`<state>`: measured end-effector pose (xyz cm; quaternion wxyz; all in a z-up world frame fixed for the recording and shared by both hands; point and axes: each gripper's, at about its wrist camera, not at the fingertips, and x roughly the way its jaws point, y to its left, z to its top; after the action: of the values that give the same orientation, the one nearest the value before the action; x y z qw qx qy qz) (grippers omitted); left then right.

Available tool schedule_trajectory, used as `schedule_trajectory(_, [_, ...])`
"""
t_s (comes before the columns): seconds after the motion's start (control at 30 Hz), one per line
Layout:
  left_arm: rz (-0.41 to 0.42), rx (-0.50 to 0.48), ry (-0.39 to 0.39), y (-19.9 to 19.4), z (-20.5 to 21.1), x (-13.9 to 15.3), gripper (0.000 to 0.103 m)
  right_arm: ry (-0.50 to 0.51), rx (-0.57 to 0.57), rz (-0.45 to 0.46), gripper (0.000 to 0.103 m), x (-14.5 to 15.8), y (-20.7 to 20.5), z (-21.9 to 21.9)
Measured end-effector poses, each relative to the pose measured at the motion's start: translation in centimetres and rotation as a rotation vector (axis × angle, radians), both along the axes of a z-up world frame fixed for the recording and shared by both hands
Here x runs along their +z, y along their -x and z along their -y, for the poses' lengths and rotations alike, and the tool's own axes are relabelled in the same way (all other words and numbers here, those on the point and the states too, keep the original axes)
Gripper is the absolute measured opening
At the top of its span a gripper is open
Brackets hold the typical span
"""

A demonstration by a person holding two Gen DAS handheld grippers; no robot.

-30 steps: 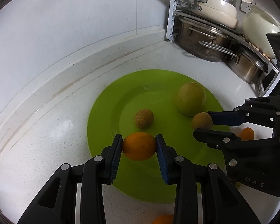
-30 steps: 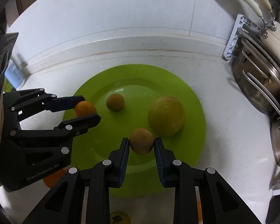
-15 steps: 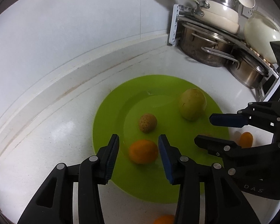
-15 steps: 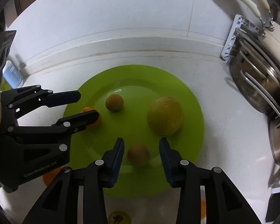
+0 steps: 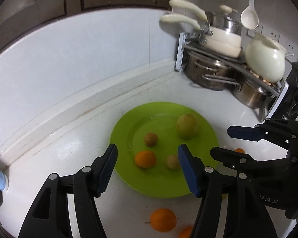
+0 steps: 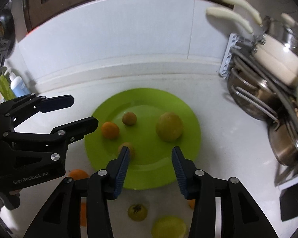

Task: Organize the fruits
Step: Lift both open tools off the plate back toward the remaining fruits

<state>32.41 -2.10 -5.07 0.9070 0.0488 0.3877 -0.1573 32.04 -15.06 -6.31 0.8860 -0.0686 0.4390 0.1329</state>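
A green plate (image 5: 204, 186) (image 6: 145, 99) lies on the white counter. On it lie an orange (image 5: 145, 159) (image 6: 110, 130), a small tan fruit (image 5: 172, 162) (image 6: 129, 147), a speckled brown fruit (image 5: 151, 139) (image 6: 129, 118) and a large yellow-green fruit (image 5: 187, 126) (image 6: 169, 126). My left gripper (image 5: 148, 168) (image 6: 77, 112) is open and empty, raised above the plate's near-left edge. My right gripper (image 6: 150, 167) (image 5: 226, 140) is open and empty, above the plate's near-right edge.
Loose fruit lies on the counter in front of the plate: oranges (image 5: 163, 219) (image 6: 78, 174), a green fruit (image 6: 138, 212) and a yellow one (image 6: 168, 227). A rack of pots (image 5: 218, 67) (image 6: 268, 91) stands at the right. A blue bottle (image 6: 18, 83) stands at the left.
Both grippers opened, left the orange and the tan fruit on the plate, and drew back and up.
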Motion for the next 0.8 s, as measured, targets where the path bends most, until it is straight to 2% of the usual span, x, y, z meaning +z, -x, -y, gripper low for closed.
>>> schedule_trajectory(0.2, [0.038,0.016,0.019,2.6,-0.4,1.9,0.070,-0.007,-0.021,0.059,0.046,2.1,2.7,0.6])
schedule_trajectory(0.33, [0.068,0.026,0.029,4.4,-0.7,3.2,0.073,-0.013,-0.037,0.093,0.052,3.2,4.4,1.1])
schedule_trajectory(0.47, [0.092,0.035,0.030,6.0,-0.8,4.2,0.078,-0.014,-0.049,0.124,0.052,4.0,6.2,1.6])
schedule_trajectory(0.8, [0.121,0.064,0.027,9.7,-0.5,4.6,0.087,-0.021,-0.107,0.184,0.062,4.9,9.7,2.8])
